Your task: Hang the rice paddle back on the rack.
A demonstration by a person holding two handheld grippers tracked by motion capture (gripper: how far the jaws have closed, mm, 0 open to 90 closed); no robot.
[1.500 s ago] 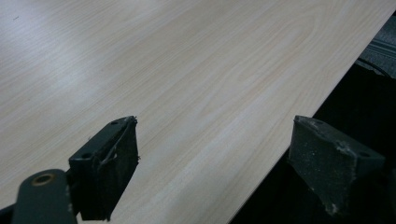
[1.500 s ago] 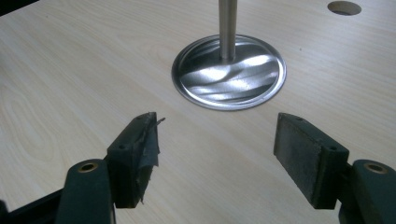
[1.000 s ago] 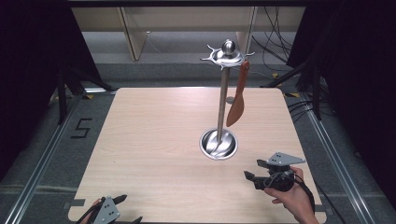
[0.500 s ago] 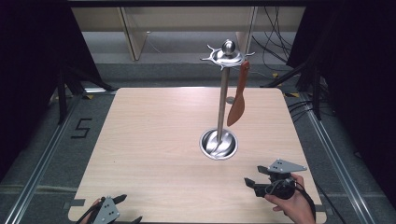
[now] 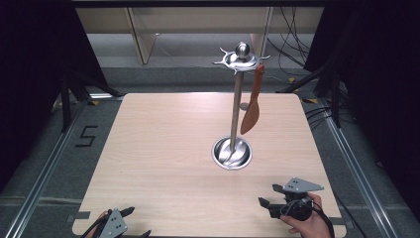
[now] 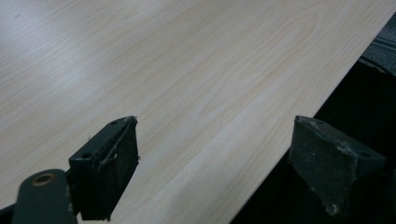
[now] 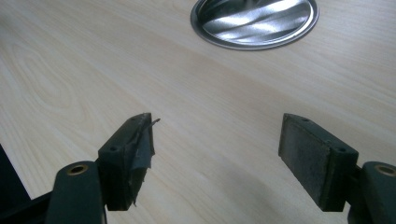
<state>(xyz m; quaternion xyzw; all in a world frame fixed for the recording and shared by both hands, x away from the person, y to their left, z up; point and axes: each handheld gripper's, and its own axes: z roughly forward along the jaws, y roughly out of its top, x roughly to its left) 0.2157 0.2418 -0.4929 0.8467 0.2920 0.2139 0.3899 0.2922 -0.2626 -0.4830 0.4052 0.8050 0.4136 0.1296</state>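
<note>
A metal utensil stand (image 5: 236,109) rises from a round shiny base (image 5: 232,152) right of the table's middle. A brown spatula (image 5: 251,106) hangs blade-down from a hook at its top. My right gripper (image 5: 267,195) is held low over the near right corner and points left. Its jaws have just been opening, and they stand open with nothing between them. In the right gripper view the gripper (image 7: 217,140) faces bare wood, with the base (image 7: 254,21) ahead. My left gripper (image 5: 138,221) is open at the near left edge, and in its own view (image 6: 212,154) it is empty.
The light wooden table (image 5: 163,148) has dark floor and metal rails along both sides. Shelving and cables stand beyond the far edge. In the left gripper view the table's near edge (image 6: 299,116) runs between the jaws.
The right hand has drawn its gripper toward the near edge and lower, and the jaws look a little wider. The left gripper, stand and spatula are as before.
</note>
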